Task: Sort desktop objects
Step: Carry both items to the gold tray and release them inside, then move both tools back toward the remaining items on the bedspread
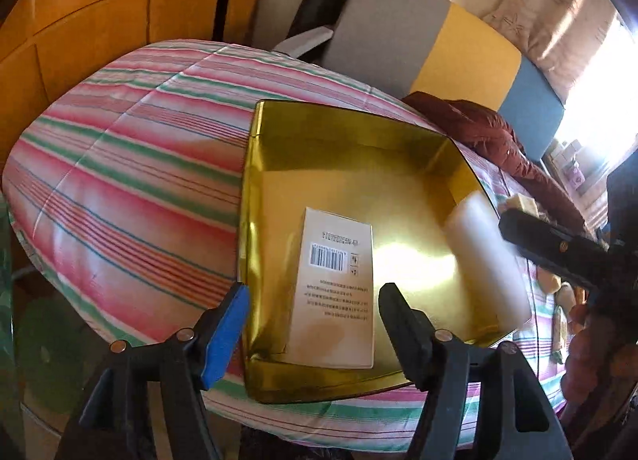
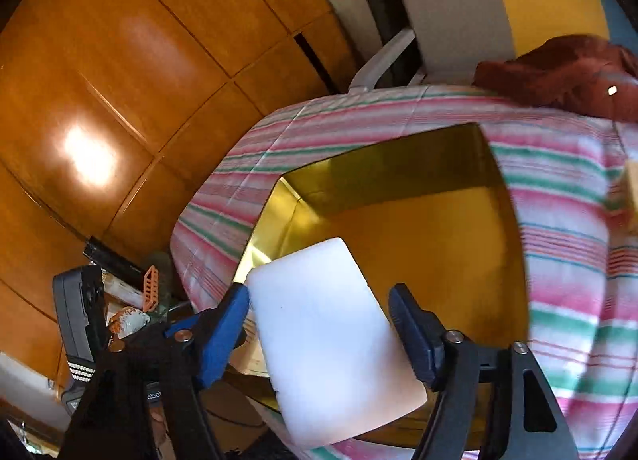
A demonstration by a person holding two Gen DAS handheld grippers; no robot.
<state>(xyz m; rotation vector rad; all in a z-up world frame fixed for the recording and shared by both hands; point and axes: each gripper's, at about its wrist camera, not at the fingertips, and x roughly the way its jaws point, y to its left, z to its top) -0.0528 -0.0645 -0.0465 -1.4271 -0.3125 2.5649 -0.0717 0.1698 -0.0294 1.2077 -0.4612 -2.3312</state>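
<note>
Where striped cloth [image 1: 119,189] spreads, gold tray [image 1: 255,221] holding barcode box [image 1: 335,292], white block [image 2: 331,340] between parted right fingers [image 2: 227,332], left fingers [image 1: 223,336] parted, empty.

home | striped tablecloth [image 1: 119,165] | wooden wardrobe [image 2: 119,61] | cushioned chair [image 1: 398,33]

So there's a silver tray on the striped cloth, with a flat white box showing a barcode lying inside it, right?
Not quite: the tray is gold, not silver, as the left wrist view shows. It does sit on the striped cloth, and the flat white box with the barcode does lie inside it.
</note>
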